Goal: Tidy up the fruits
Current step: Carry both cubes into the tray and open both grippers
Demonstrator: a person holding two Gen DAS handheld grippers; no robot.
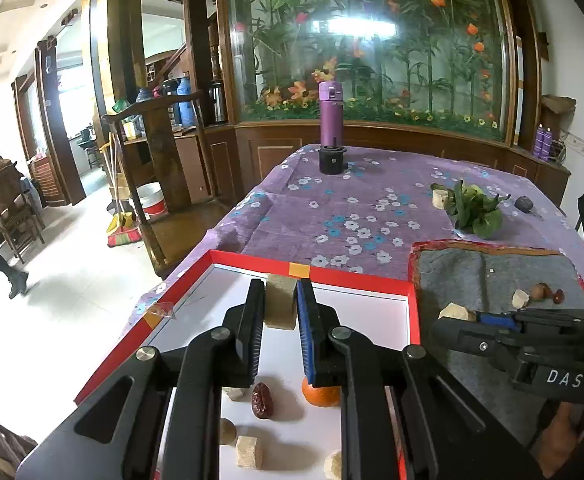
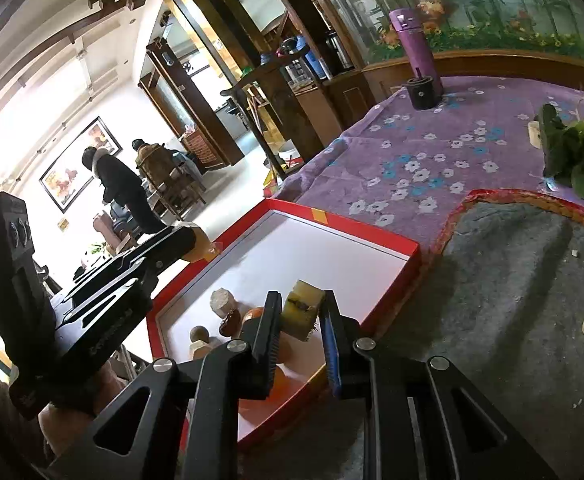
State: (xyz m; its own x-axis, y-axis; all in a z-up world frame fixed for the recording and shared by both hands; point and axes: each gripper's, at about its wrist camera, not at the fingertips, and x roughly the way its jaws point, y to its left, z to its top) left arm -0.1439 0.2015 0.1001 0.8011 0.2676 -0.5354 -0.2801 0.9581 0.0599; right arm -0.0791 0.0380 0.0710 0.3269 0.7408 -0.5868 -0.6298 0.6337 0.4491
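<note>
One red-rimmed white cardboard tray [image 1: 372, 280], one round orange tangerine [image 1: 320, 396], one wrinkled dark red date [image 1: 261, 400], one purple metal flask [image 1: 332, 114], one leafy green bunch [image 1: 474, 208].
</note>
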